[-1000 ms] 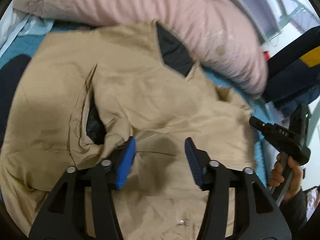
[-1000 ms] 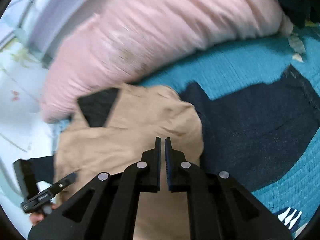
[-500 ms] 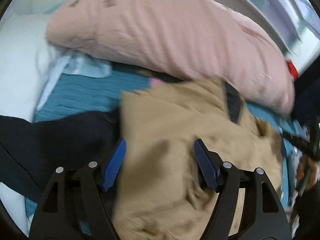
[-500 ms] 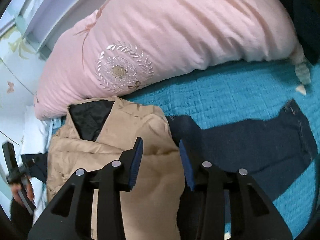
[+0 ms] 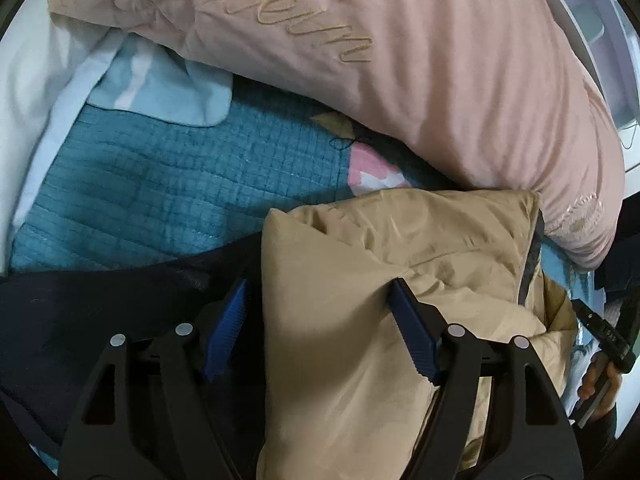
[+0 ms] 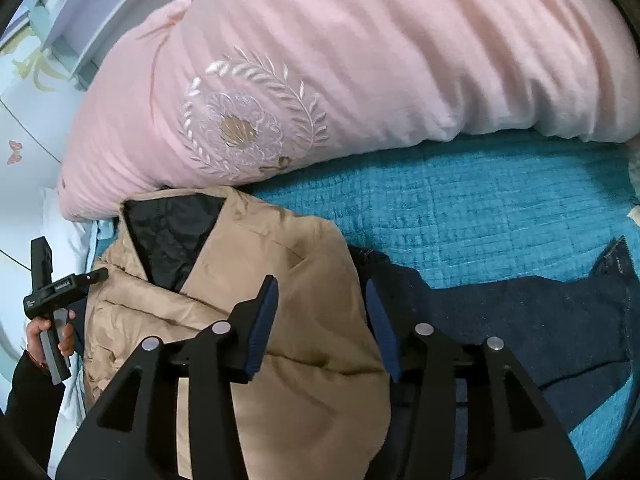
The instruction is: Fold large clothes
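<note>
A tan padded jacket (image 5: 400, 280) with a black lining (image 6: 172, 236) lies folded on the teal bedspread (image 5: 160, 184). My left gripper (image 5: 316, 284) hovers open over the jacket's left edge. One blue pad is above the dark garment (image 5: 80, 320) and the other above tan cloth, and neither presses. My right gripper (image 6: 320, 284) straddles the jacket's (image 6: 280, 320) right edge with its jaws opening, the pads clear of the cloth. Each view shows the other gripper (image 5: 600, 332) (image 6: 52, 288) beyond the jacket, held in a hand.
A big pink pillow (image 6: 360, 60) lies along the far side, touching the jacket's top. A dark blue garment (image 6: 520, 320) spreads flat beside the jacket. White and pale blue bedding (image 5: 120, 80) sits at the far left. A pale wall and shelf (image 6: 60, 40) lie behind.
The right gripper went from shut to open. The left jaws widened, and that gripper slid from over the jacket's middle to its edge. The jacket now lies folded narrower.
</note>
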Available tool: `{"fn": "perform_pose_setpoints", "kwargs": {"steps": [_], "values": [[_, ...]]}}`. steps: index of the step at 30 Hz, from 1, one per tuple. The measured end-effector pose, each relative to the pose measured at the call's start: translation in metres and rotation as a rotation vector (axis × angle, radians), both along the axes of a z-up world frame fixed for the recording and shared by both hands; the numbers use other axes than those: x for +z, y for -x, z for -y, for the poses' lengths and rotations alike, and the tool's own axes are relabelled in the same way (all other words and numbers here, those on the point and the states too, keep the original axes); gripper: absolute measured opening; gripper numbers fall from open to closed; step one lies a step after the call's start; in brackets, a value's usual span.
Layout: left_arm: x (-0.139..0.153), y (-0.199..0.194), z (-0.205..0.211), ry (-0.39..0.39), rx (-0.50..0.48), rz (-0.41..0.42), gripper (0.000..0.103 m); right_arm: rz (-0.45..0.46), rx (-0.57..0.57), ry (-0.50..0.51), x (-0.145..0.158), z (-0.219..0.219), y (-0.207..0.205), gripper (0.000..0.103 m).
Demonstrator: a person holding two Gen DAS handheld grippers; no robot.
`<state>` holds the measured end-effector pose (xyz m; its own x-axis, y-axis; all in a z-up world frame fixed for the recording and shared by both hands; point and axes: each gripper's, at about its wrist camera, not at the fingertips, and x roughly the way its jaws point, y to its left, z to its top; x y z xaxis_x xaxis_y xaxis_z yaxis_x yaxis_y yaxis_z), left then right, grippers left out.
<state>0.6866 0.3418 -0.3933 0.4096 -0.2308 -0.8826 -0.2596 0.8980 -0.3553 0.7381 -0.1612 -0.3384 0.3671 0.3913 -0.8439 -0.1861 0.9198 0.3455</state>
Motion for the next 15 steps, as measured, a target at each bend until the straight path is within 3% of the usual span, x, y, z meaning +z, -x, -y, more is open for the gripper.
{"fn": "perform_pose_setpoints", "kwargs": {"steps": [9, 10, 11, 12, 15], "values": [[-0.001, -0.013, 0.009, -0.028, -0.019, 0.018, 0.065, -0.073, 0.019, 0.026, -0.023, -0.017, -0.010, 0.047], [0.000, -0.014, 0.011, -0.049, -0.021, 0.020, 0.058, -0.077, 0.016, 0.022, -0.026, -0.017, -0.010, 0.044], [0.001, -0.013, 0.012, -0.061, -0.021, 0.025, 0.051, -0.070, 0.019, 0.025, -0.026, -0.018, -0.010, 0.033], [0.003, -0.012, 0.013, -0.069, -0.021, 0.030, 0.046, -0.053, 0.025, 0.038, -0.025, -0.018, -0.008, 0.015], [0.012, -0.005, 0.009, -0.092, -0.027, 0.069, 0.028, -0.001, 0.008, 0.046, -0.017, -0.012, 0.000, 0.010]]}}
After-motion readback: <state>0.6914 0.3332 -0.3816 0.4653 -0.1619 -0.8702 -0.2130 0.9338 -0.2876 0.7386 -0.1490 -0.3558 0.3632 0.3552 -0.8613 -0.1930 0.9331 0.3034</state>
